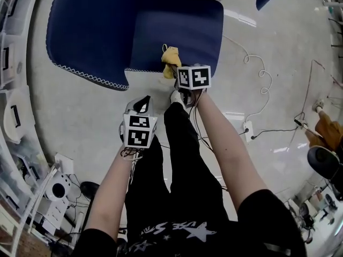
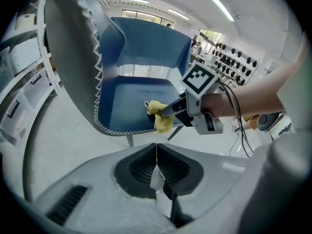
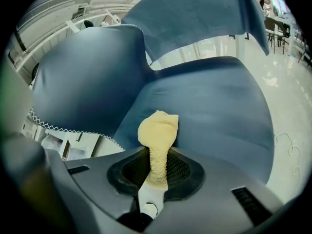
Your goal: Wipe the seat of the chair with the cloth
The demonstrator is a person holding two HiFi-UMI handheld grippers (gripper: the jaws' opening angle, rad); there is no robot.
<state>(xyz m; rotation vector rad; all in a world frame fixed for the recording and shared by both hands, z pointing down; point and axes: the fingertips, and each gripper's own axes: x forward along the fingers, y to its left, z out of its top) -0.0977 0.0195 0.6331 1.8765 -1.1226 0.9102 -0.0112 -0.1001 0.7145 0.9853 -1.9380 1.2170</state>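
At the front edge of a blue chair's seat (image 1: 177,31), a person is holding a bunched yellow cloth (image 1: 170,61) in the right gripper (image 1: 174,72). Its jaws are clamping tight on the cloth's narrow tail while the wadded end is sitting at the seat's front rim. The left gripper (image 1: 143,102) is hanging lower over the grey floor (image 1: 80,116), apart from the chair, its jaws pressing together on nothing.

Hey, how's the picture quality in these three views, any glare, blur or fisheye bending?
Head view: sharp, with glare streaks on the floor and curved edges. Left gripper view: heavy fisheye, dark corners, ceiling lights blown out, chair crisp. Right gripper view: cloth in focus, left edge a blurred smear.
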